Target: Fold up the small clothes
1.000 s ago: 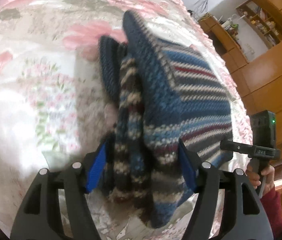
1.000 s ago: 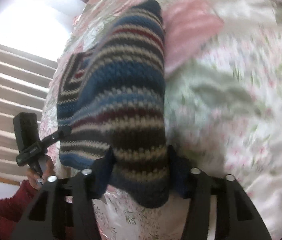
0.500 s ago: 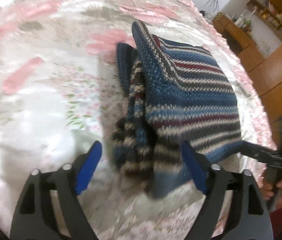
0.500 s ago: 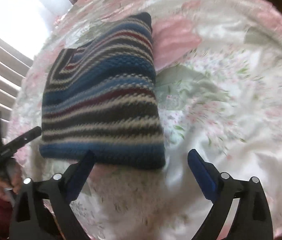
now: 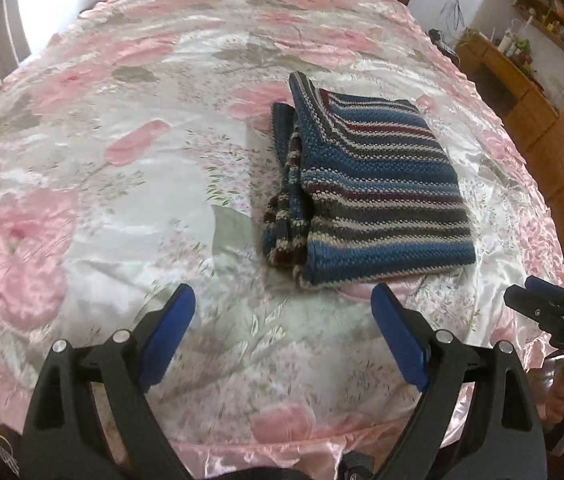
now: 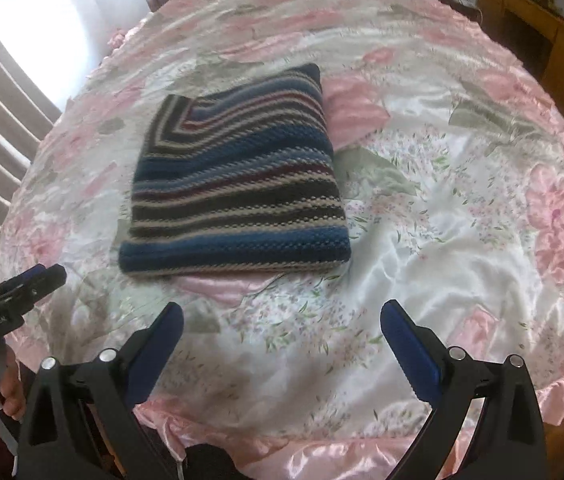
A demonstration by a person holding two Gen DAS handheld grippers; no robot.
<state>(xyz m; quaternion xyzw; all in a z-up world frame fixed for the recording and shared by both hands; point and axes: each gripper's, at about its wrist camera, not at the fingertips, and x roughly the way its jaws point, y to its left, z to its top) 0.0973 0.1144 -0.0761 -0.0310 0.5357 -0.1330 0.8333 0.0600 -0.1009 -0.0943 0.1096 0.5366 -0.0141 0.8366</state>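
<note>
1. Left wrist view: striped knit sweater (image 5: 374, 184), folded, mid-table on floral satin tablecloth (image 5: 121, 184); left gripper (image 5: 282, 304) spread, empty.
2. Right gripper (image 6: 282, 320) likewise spread, short of near hem.
3. Handling, judged: soft, thick, light; likely slides on satin. Best taken at near corners.
4. Left wrist view only: tucked sleeve layers along left edge.

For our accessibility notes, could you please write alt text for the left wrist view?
A folded striped knit garment lies on a pink floral satin cloth, its bunched layers showing at the left edge. The open left gripper hangs short of it, touching nothing. The right gripper juts in at the right edge.
</note>
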